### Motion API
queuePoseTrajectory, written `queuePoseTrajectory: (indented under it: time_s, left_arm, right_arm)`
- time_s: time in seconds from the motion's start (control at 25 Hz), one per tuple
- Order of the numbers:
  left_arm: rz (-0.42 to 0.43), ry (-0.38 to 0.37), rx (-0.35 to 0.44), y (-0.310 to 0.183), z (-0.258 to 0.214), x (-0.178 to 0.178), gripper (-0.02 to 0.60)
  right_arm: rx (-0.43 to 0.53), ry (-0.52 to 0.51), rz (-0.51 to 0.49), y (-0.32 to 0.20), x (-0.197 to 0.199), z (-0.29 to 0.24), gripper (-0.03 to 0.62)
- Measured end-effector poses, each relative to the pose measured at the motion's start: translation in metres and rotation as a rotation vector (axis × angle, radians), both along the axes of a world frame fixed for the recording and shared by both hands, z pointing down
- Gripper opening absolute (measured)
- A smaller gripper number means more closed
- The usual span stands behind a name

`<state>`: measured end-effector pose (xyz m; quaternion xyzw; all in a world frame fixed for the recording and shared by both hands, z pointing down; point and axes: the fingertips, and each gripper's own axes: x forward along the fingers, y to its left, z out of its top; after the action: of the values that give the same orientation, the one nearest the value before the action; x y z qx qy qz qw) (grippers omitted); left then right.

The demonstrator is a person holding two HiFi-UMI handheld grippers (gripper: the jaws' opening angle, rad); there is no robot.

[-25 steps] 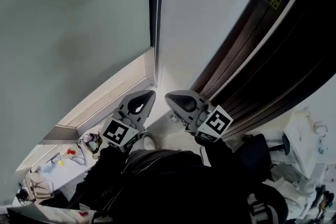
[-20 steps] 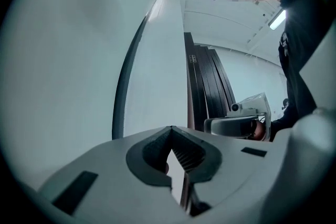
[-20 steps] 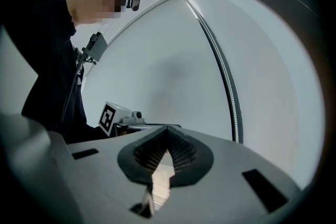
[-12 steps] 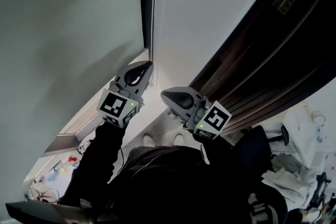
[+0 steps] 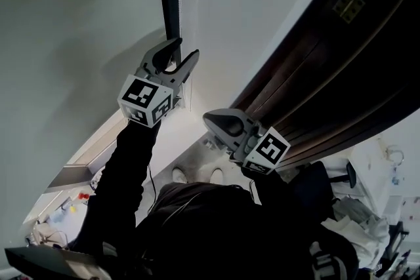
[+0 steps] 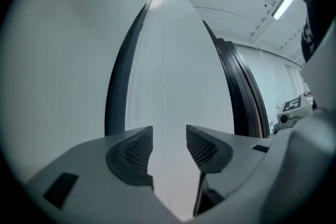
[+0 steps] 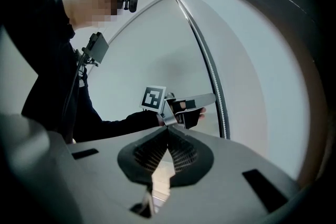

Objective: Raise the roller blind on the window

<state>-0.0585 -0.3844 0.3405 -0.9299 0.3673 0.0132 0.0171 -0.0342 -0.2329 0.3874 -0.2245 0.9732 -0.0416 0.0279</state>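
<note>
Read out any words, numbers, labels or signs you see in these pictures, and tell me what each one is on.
No readable words or numbers anywhere.
Marker cube on the left claw, marker cube on the right claw: black-and-white square patterns, no letters.
Yellowish plate on the dark door: too blurred to read.

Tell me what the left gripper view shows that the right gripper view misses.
Only the left gripper view: the bead chain running free between the left gripper's jaws, which have just been opening. Only the right gripper view: the right gripper, shut and empty, and the person's sleeve. Both: the bead chain and the left gripper.
</note>
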Motion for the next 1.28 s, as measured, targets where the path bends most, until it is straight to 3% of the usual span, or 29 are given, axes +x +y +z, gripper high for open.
queuePoseTrajectory:
  time_s: [0.24,0.48,0.68,0.8,1.08,1.28]
  left_arm:
    - [-0.021,0.000,-0.010,-0.025,-0.001,0.017,0.190]
    - [-0.035,0.050,-0.028,-0.038,-0.006,0.018,0.189]
    - [-0.039,0.023,-0.020,-0.045,-0.008,0.024,0.184]
    - [-0.068,0.026,-0.012,-0.046,-0.010,0.018,0.012]
    - [-0.037,-0.036,-0.012,-0.031,0.004,0.018,0.008]
    - [-0.024,0.010,-0.012,-0.008,0.011,0.014,0.006]
  right_arm:
    - [-0.005,0.001,0.019,-0.011,0.025,0.001,0.006]
    - [-0.012,0.004,0.024,-0.020,0.038,0.004,0.006]
    - [-0.018,-0.001,0.022,-0.026,0.042,0.006,0.006]
    - [-0.014,-0.003,0.015,-0.028,0.042,0.004,0.006]
    - [-0.016,0.002,0.000,-0.028,0.043,0.004,0.006]
    - [-0.011,0.000,-0.018,-0.023,0.040,0.001,0.006]
